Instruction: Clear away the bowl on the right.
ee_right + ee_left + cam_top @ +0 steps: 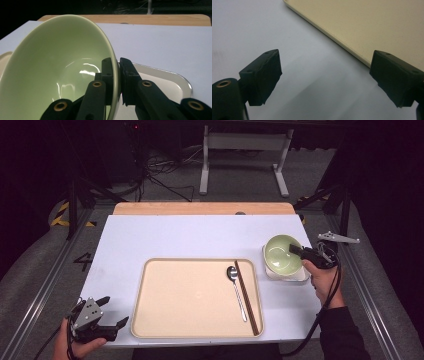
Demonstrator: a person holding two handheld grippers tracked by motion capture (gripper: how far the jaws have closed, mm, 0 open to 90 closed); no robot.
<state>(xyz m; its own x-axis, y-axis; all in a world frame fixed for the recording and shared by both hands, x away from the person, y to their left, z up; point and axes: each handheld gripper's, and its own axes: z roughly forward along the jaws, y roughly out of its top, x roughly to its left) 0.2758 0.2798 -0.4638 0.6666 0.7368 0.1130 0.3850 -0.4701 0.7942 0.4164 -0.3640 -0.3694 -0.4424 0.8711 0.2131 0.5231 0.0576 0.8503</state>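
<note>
Nearest the person, at the table's [190,237] front left corner, the left gripper [111,311] sits low in the left hand [75,347], grey three-cornered plate on top, jaws spread wide apart with nothing between them. In the left gripper view the same gripper [325,77] looks over bare white tabletop, one jaw overlapping the tan tray's rim [329,37]. The tray [195,297] lies at the front centre of the table, bare apart from its right part, where a metal spoon [237,291] and dark chopsticks [246,296] lie side by side, running front to back; chopsticks on the right, just beside the spoon. Further back and right, off the tray, a white square dish [292,275] rests near the table's right edge. The right hand [324,281] holds the right gripper [295,249], clamped on the rim of a green bowl [281,253]. In the right gripper view the right gripper [119,75] has one jaw inside the bowl [55,70], the other outside, pads pressed on the wall; the bowl is tilted, raised off the white dish [172,82] below it. Beyond the white surface, a wooden strip [202,208] lines the table's far edge; a grey frame [245,155] stands on the floor behind.
</note>
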